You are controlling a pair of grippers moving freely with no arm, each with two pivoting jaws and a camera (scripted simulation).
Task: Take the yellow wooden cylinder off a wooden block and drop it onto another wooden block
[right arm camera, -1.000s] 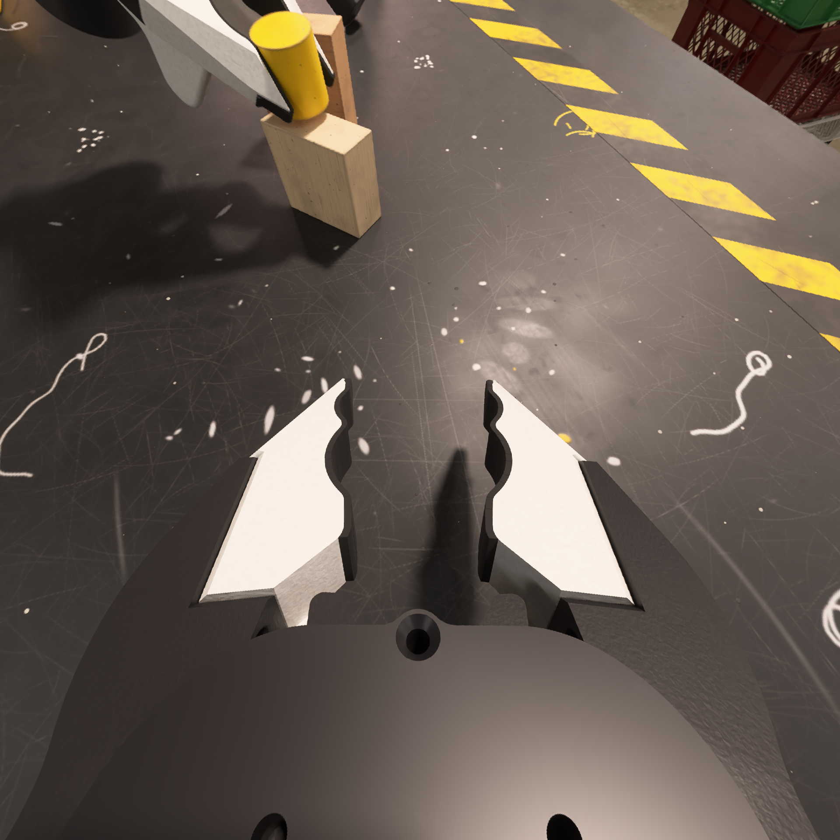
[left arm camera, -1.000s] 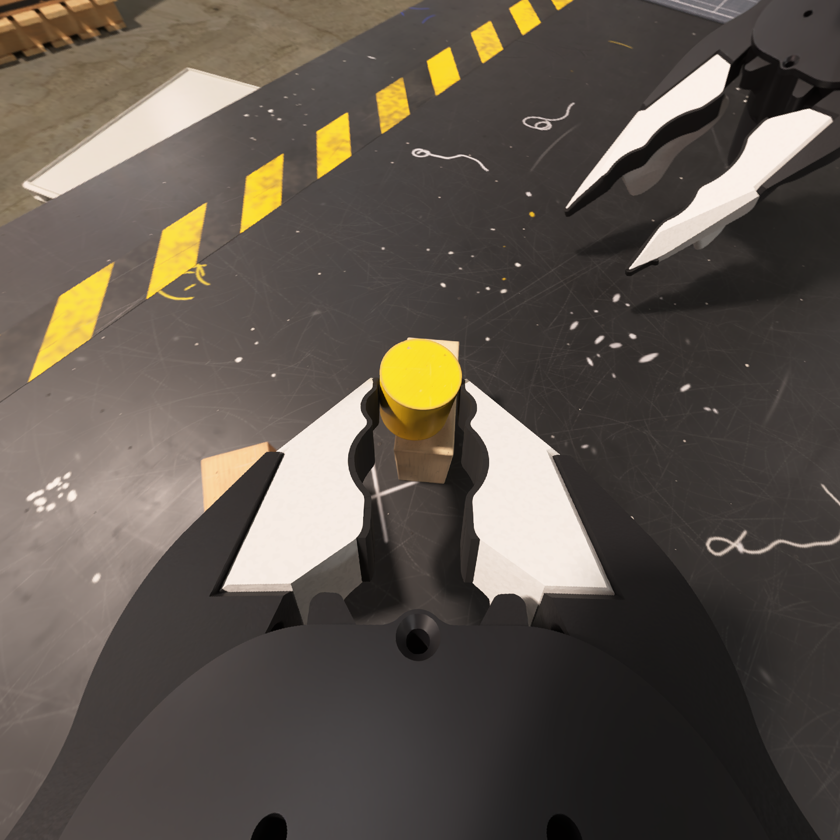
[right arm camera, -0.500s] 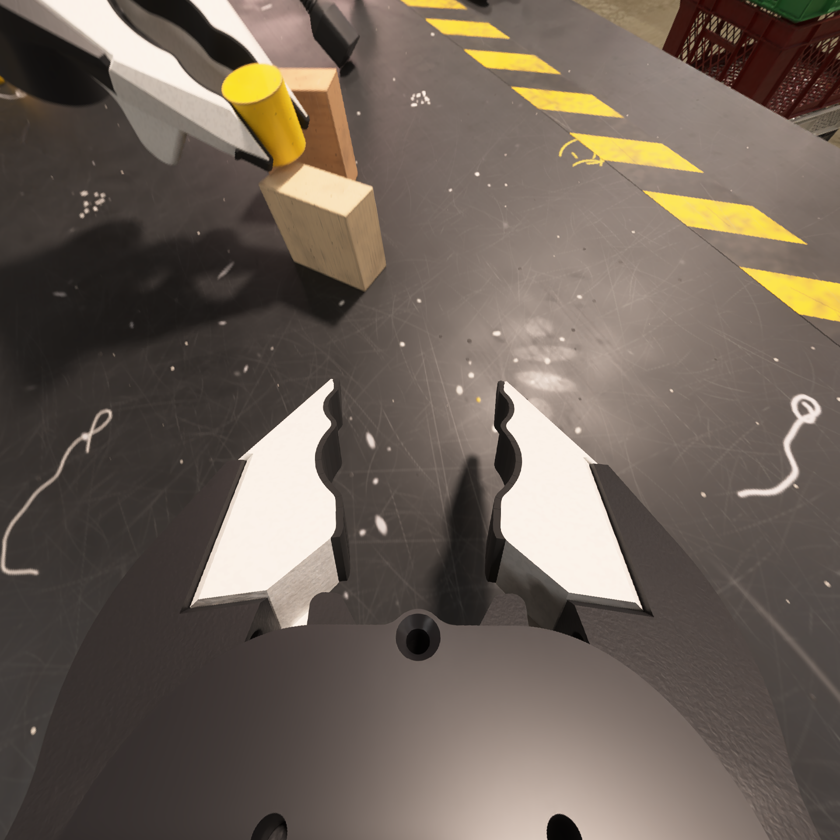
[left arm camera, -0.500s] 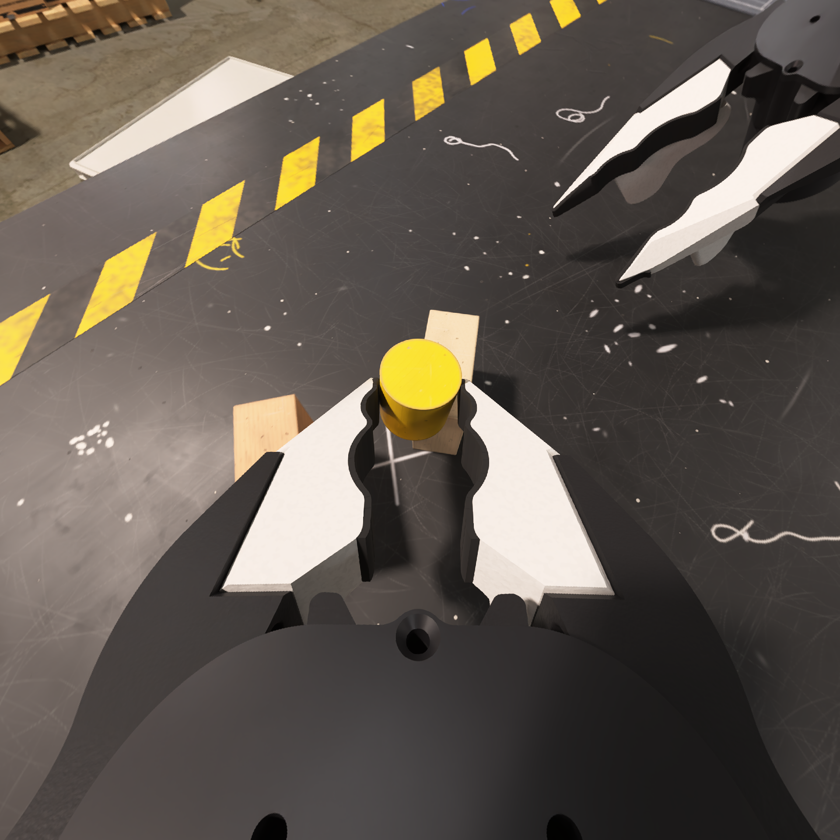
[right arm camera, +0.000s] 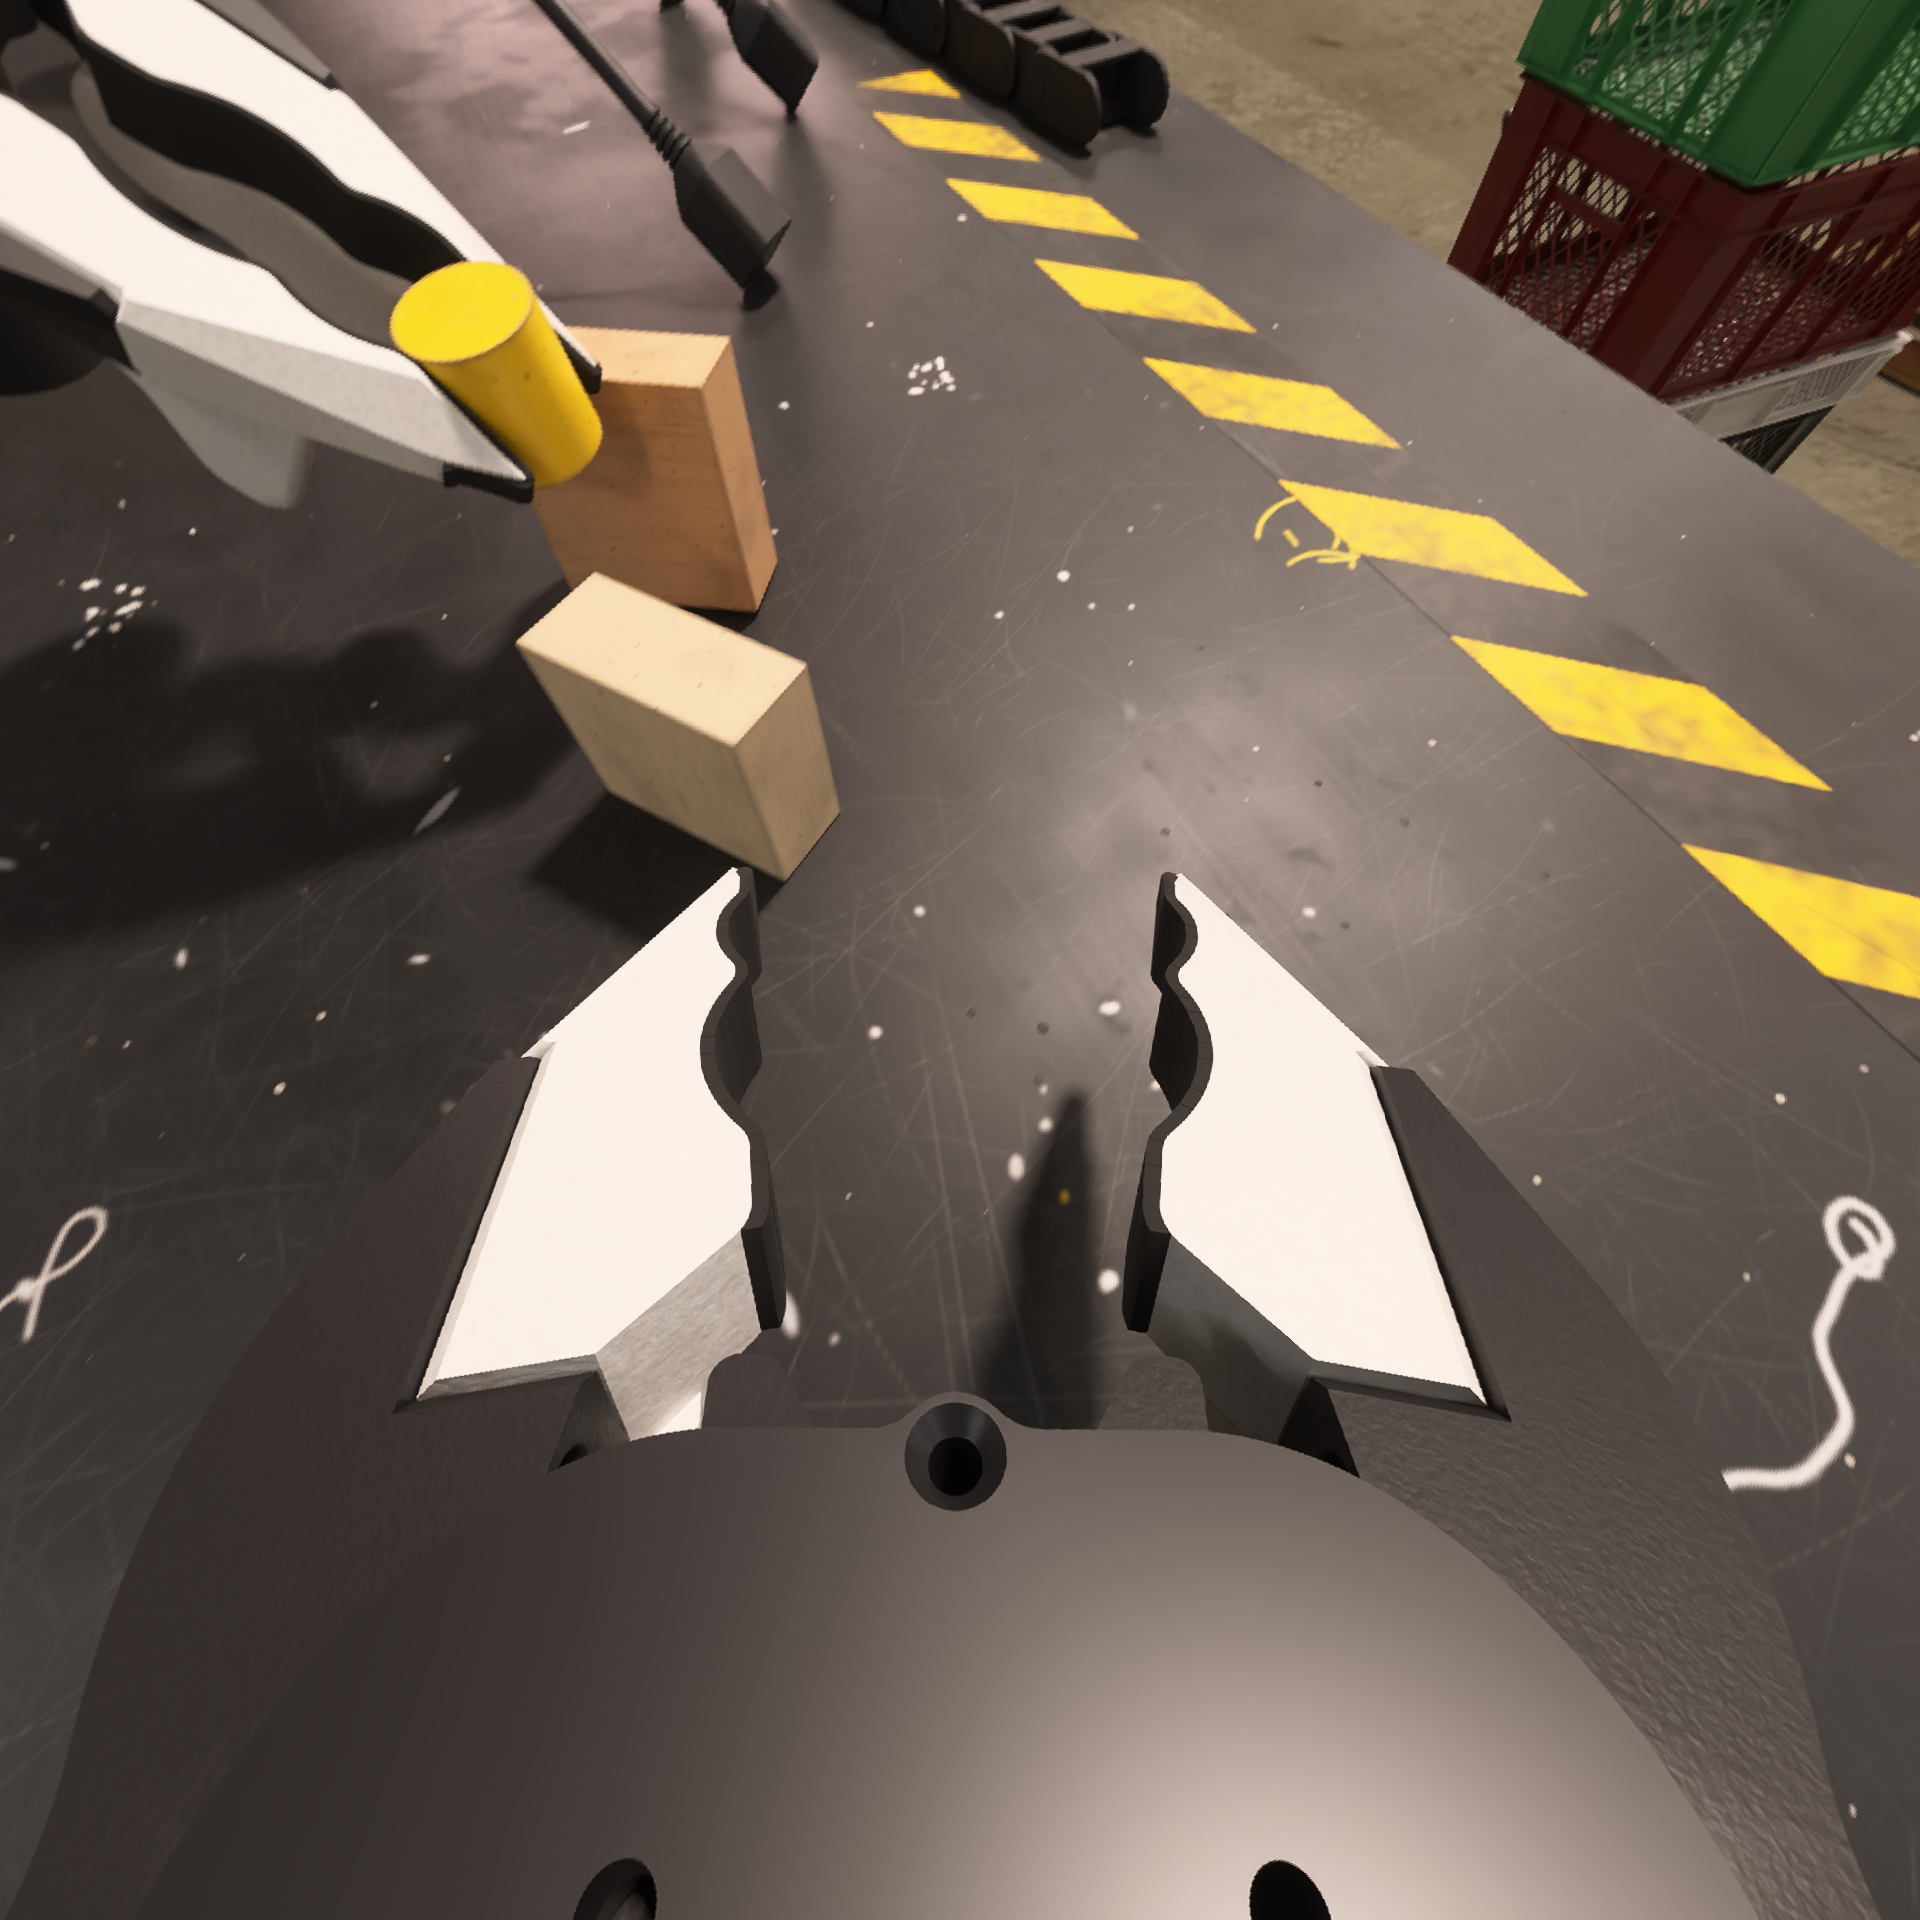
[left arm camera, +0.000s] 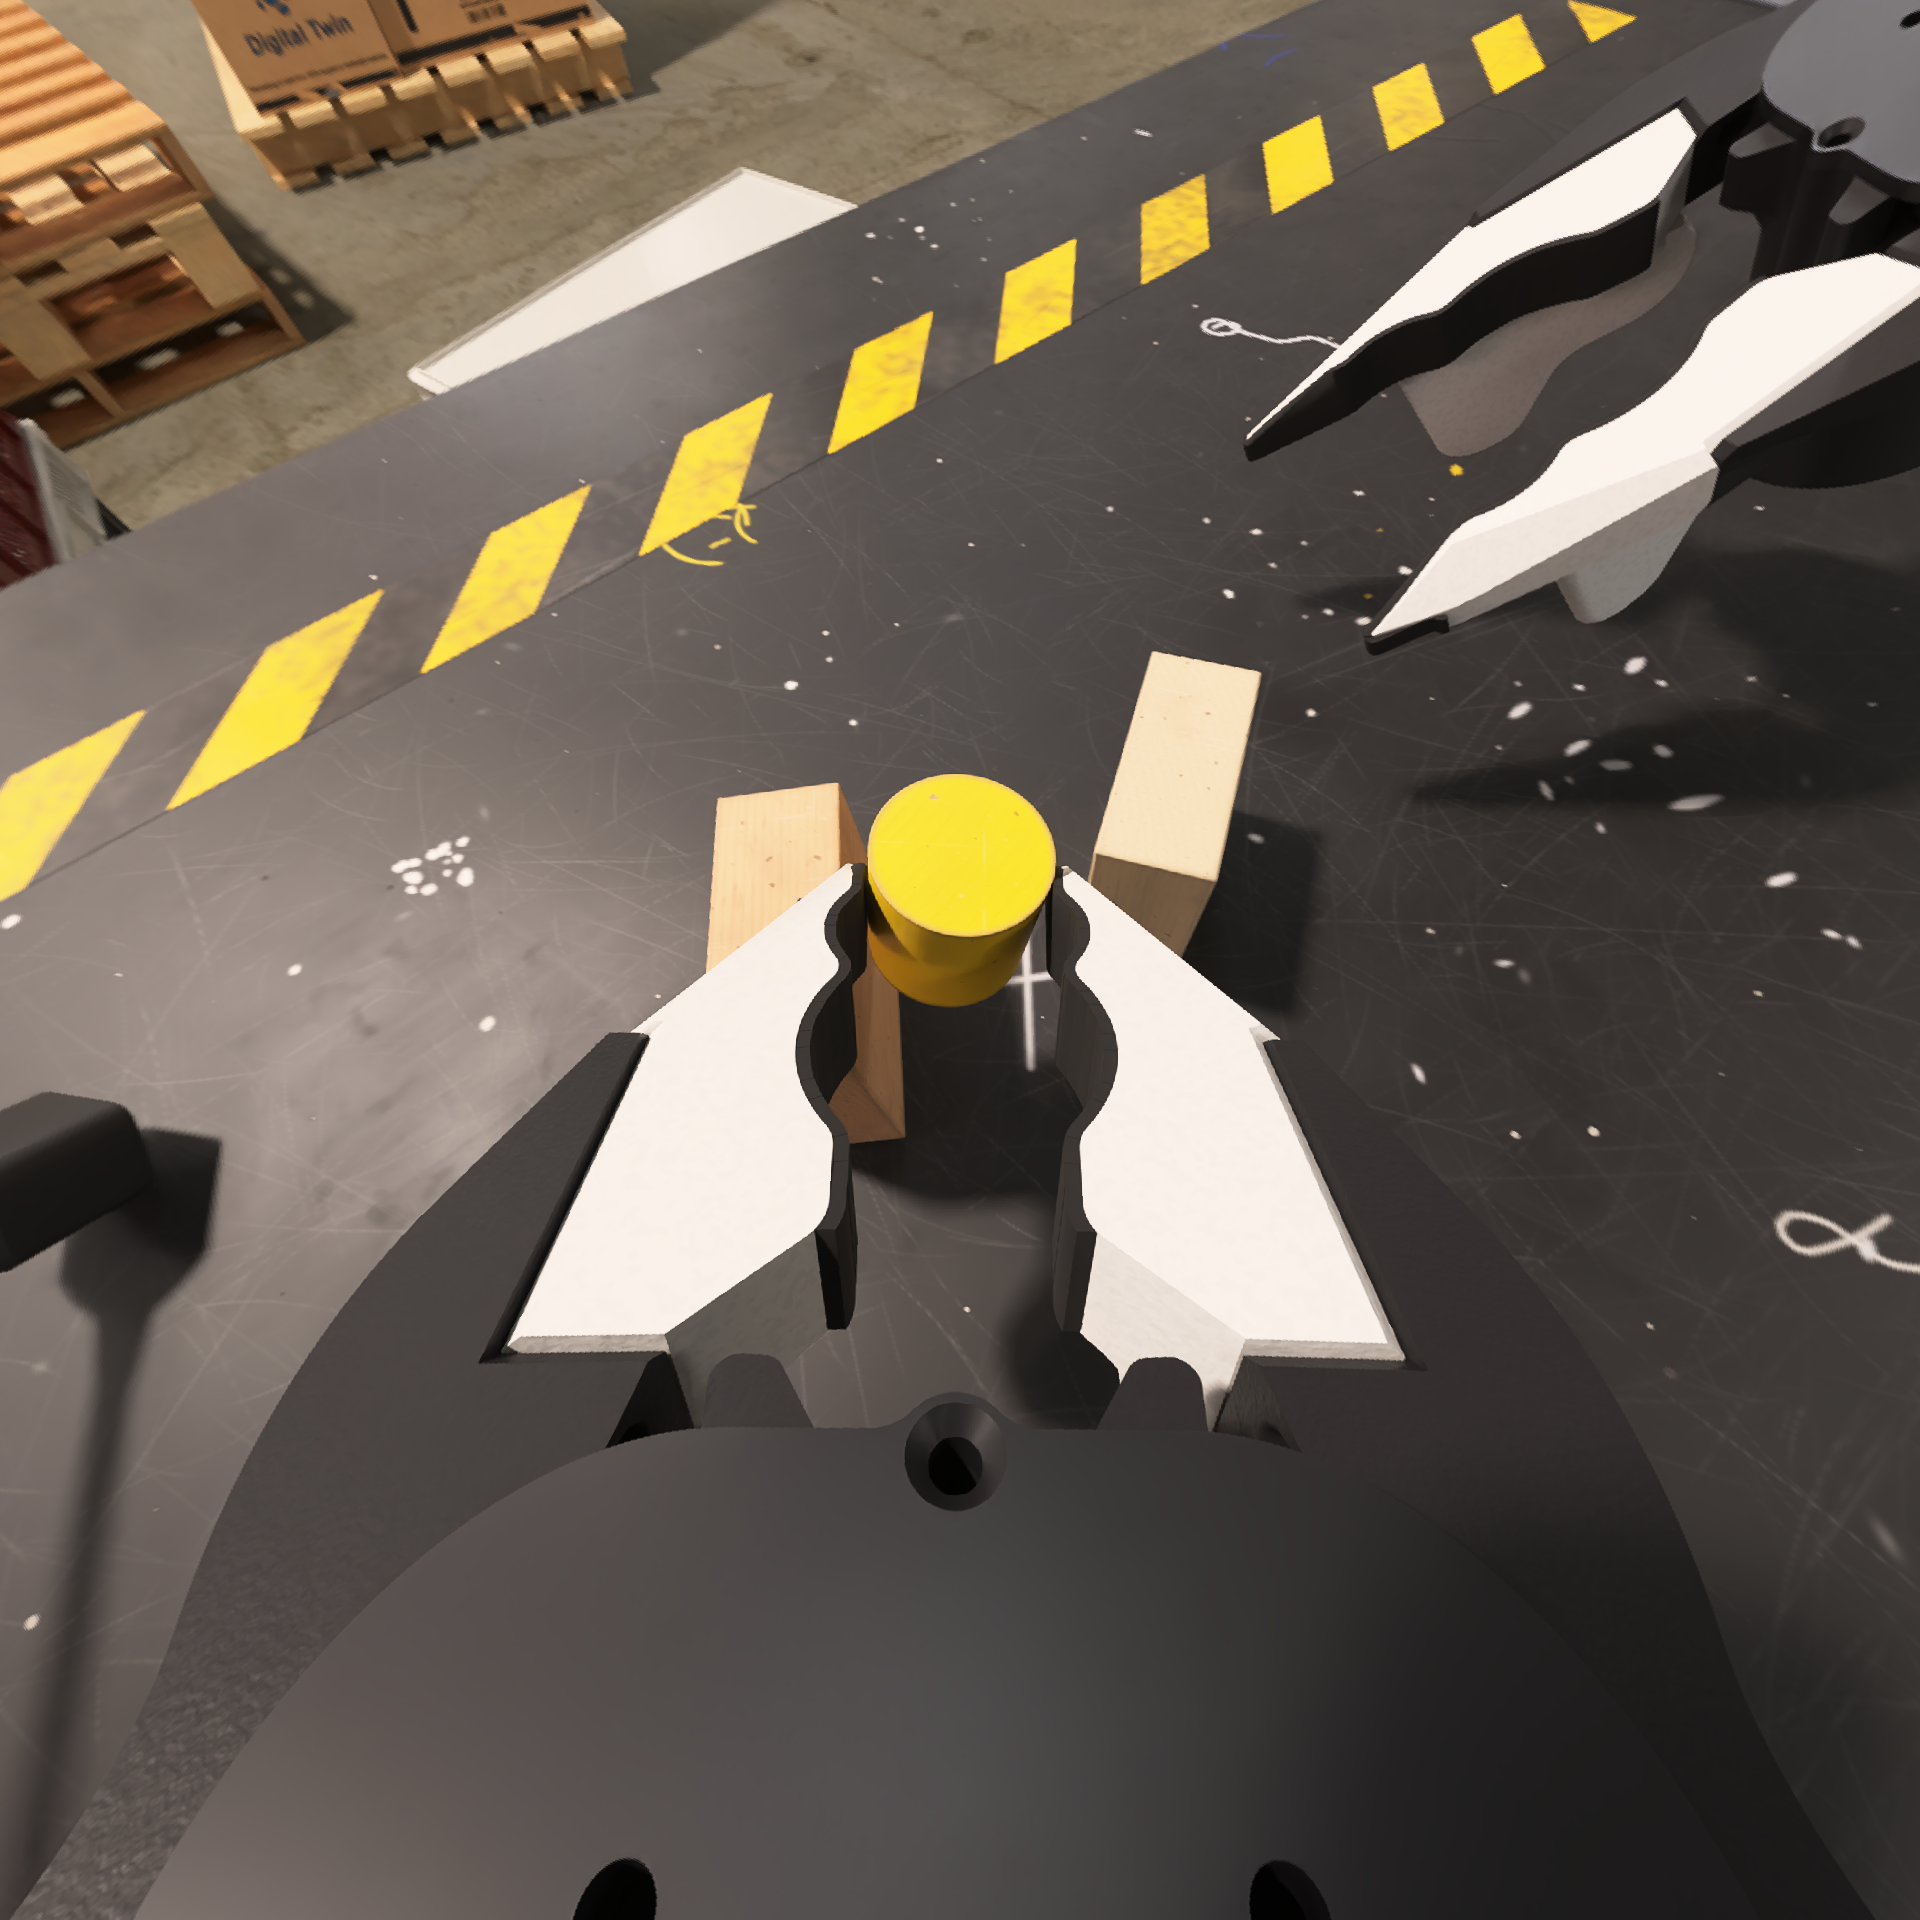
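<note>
Yellow-painted wood, smooth and rigid: the yellow wooden cylinder [left arm camera: 956,883] looks light for its bulk, will not deform under pressure, and its painted curved wall is likely to be slippery against hard pads.

Your left gripper [left arm camera: 956,894] has it clamped between the fingertips only, the jaws closed to the width of the cylinder and bearing on its curved side. In the right wrist view the cylinder [right arm camera: 499,369] sits tilted in that hold, flat end up and toward the camera, clear of both blocks and of the table [right arm camera: 1039,727].

Position: it hangs just above the darker wooden block [right arm camera: 665,478], which stands on edge. The paler wooden block [right arm camera: 686,727] stands near it, closer to your right gripper [right arm camera: 956,894]. Neither block has anything resting on it.

Your right gripper is idle, jaws spread wide, holding nothing, well apart from the cylinder.

Assessment: the lift appears done; the drop is not yet made. A fingertip grip on a round painted surface gives little margin, so avoid sudden swings. The darker block's upper face is narrow. A tilted cylinder released there may roll or topple off, so level it and centre it before you let go.
</note>
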